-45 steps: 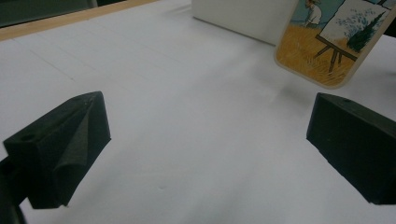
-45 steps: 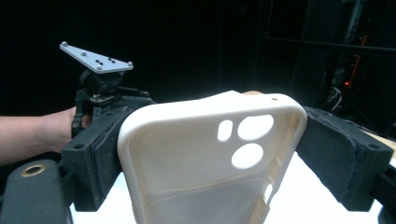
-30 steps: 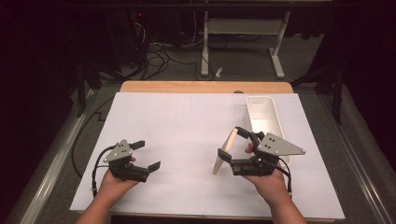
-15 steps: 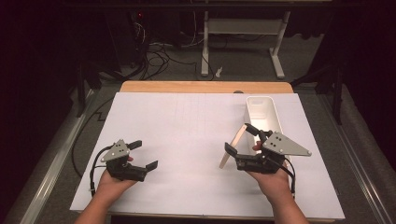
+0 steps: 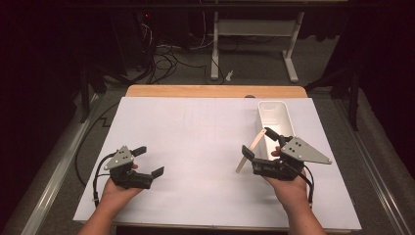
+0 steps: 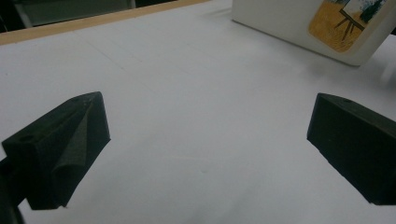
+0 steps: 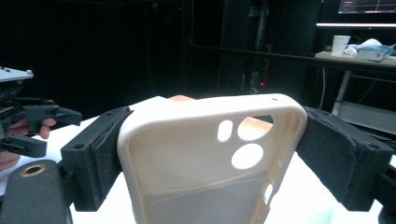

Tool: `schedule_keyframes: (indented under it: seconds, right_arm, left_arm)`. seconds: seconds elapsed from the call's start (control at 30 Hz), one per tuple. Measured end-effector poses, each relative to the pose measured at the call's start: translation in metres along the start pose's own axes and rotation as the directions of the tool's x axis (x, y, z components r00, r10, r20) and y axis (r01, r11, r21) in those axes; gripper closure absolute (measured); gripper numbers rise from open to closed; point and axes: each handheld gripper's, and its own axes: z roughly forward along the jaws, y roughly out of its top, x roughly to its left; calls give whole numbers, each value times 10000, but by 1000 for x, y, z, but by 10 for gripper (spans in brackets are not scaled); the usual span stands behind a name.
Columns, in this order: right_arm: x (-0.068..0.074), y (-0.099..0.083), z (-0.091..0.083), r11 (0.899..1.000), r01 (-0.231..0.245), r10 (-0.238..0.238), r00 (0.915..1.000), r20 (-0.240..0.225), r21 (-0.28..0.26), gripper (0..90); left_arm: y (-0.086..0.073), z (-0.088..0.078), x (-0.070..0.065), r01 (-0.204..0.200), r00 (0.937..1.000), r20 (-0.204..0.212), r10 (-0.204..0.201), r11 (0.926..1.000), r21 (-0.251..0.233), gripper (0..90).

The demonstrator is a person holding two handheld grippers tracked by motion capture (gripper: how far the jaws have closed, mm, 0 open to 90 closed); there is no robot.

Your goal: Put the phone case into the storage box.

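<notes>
The left gripper (image 5: 146, 160) rests on the white table sheet (image 5: 195, 142), jaws wide apart with nothing between them. The right gripper (image 5: 256, 144) clamps a cream phone case (image 7: 205, 158) by its two long edges, holding it tilted above the sheet, just left of the white bin (image 5: 275, 117). The bin carries a yellow picture label (image 6: 348, 23) showing an easel; no legible writing is visible.

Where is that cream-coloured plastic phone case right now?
The cream plastic phone case is clamped between the right gripper's black jaws, held above the white sheet on the table's right side, just left of the white bin.
</notes>
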Motion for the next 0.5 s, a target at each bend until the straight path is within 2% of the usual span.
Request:
schedule_keyframes:
  seconds: [0.23,0.5]
  right_arm:
    - [-4,-1,-1,10000,-1,0,9997,240,9,135]
    - [-4,1,-3,9999,52,-48,9995,299,-128,134]
  left_arm:
    - [-1,0,0,-127,9999,-12,127,9999,100,3]
    - [-1,0,-1,-115,9999,50,114,9999,60,3]
